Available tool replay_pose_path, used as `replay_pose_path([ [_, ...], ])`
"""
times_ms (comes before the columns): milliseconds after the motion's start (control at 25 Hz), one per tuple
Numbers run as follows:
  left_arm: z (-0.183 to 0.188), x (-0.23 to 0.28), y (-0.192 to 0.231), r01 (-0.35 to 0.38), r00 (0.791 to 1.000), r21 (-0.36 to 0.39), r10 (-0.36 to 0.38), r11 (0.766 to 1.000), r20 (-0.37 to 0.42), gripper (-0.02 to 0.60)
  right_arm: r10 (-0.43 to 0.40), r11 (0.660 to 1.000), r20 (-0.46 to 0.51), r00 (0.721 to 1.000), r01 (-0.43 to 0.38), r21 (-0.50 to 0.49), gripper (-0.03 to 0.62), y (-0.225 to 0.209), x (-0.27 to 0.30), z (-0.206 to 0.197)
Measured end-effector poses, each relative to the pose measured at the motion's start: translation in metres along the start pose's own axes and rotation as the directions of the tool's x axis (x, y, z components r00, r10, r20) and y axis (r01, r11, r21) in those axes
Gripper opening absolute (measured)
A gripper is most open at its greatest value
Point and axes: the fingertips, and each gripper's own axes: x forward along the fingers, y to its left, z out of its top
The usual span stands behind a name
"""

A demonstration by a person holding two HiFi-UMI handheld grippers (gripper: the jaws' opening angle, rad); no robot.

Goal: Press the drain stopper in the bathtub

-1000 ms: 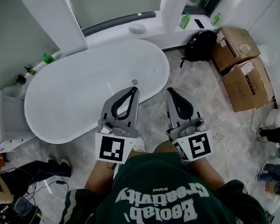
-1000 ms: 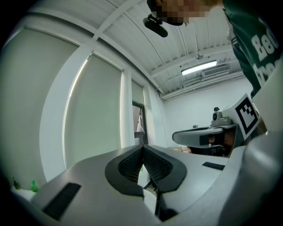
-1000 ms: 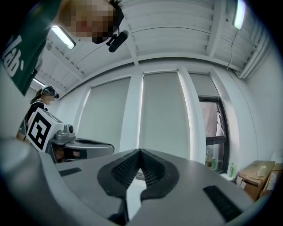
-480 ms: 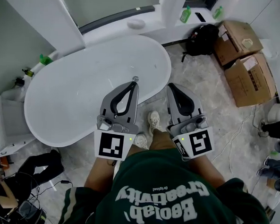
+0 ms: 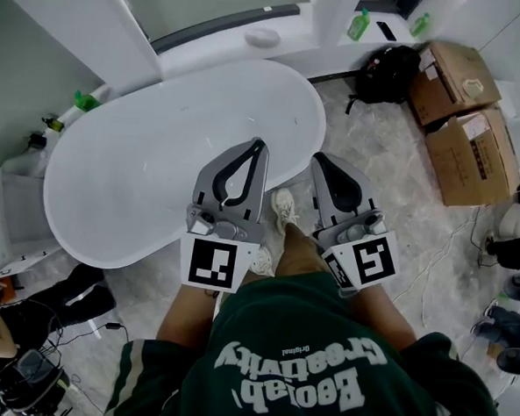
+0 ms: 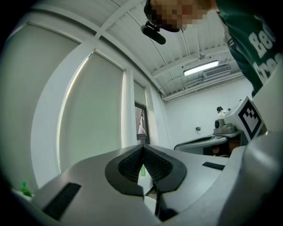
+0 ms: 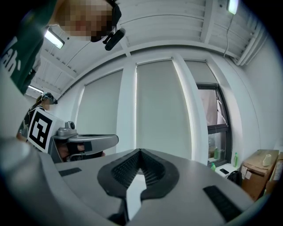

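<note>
The white oval bathtub [image 5: 148, 165] fills the middle left of the head view. No drain stopper shows; the spot where it lay is covered by the tip of my left gripper [image 5: 259, 145]. That gripper is held over the tub's near right rim, jaws shut with nothing between them. My right gripper [image 5: 320, 160] is beside it over the floor, also shut and empty. In the left gripper view the left gripper [image 6: 143, 148] points up at a wall and window. In the right gripper view the right gripper [image 7: 140, 151] points at blinds.
Two cardboard boxes [image 5: 470, 141] and a black backpack [image 5: 387, 74] stand on the floor at the right. Green bottles [image 5: 359, 24] sit on the ledge behind the tub. My shoe [image 5: 284, 209] is by the tub's edge. Another person [image 5: 6, 341] and cables are at the lower left.
I have stepped closer to the tub. The left gripper's tip has moved forward over the drain stopper, which showed just beyond it earlier. Both grippers stayed shut.
</note>
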Motion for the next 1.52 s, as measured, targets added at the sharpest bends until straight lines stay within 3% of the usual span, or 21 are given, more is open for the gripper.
replay_pose_path([
  [400, -0.028, 0.086, 0.028, -0.034, 0.998, 0.001, 0.034, 0.999, -0.060, 0.006, 0.142, 0.989, -0.020, 0.990, -0.141, 0.037, 0.011, -0.057, 0.086, -0.020],
  [600, -0.058, 0.127, 0.059, -0.088, 0.988, -0.014, 0.085, 0.996, -0.131, 0.006, 0.209, 0.977, -0.063, 0.976, -0.206, 0.051, 0.011, -0.084, 0.140, -0.040],
  [1160, -0.165, 0.190, 0.103, -0.155, 0.953, -0.009, 0.148, 0.988, -0.263, 0.006, 0.350, 0.934, -0.225, 0.910, -0.320, 0.159, 0.011, -0.120, 0.219, -0.170],
  [1520, -0.255, 0.190, 0.117, -0.187, 0.932, -0.036, 0.166, 0.982, -0.321, 0.006, 0.427, 0.904, -0.323, 0.845, -0.390, 0.176, 0.011, -0.100, 0.247, -0.270],
])
